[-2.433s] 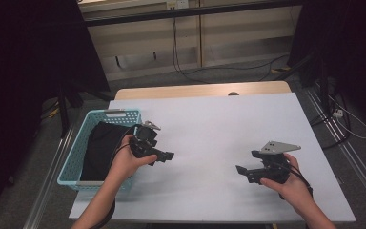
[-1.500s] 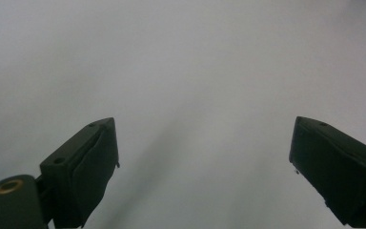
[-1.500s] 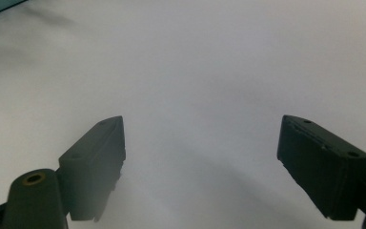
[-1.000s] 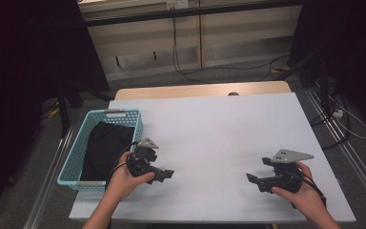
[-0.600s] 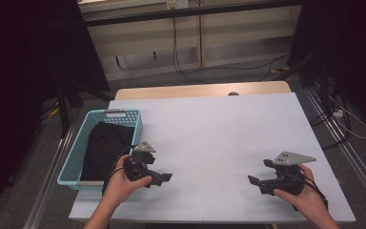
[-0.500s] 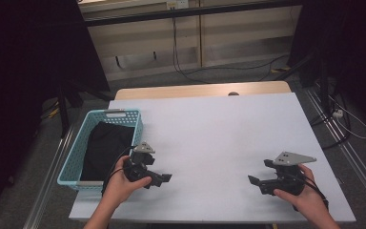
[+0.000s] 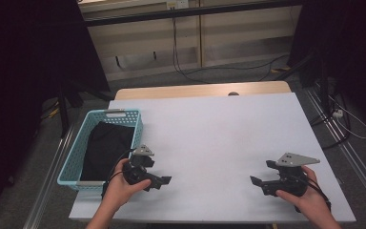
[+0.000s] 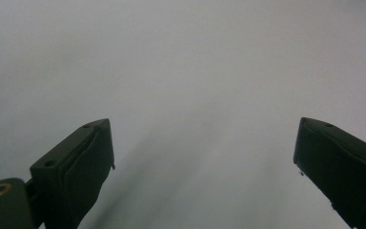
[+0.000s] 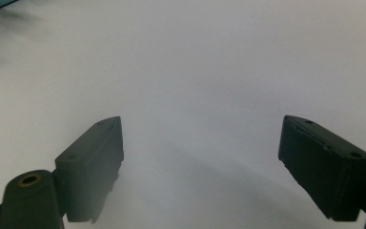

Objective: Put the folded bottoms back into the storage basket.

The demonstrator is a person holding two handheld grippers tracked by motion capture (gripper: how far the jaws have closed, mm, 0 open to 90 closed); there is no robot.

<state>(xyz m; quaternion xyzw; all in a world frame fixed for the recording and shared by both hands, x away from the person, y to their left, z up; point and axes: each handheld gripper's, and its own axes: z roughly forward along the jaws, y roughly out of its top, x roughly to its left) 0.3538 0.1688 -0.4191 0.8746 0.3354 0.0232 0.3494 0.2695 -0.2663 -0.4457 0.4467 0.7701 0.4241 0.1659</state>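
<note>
Left tongs (image 7: 164, 180) apart, nothing between, low over bare white tabletop (image 7: 209, 138), just right of blue basket (image 7: 76, 157). Black cloth (image 7: 106, 149) inside basket, beside left tongs, not touched. Right tongs (image 7: 259, 177) also apart and empty, near front right edge, well apart from basket and cloth.

High view overlooks table (image 7: 219, 124); claw views skim it.

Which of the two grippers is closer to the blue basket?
The left gripper. It sits just beside the blue basket with the black cloth, while the right gripper is far across the white table.
</note>
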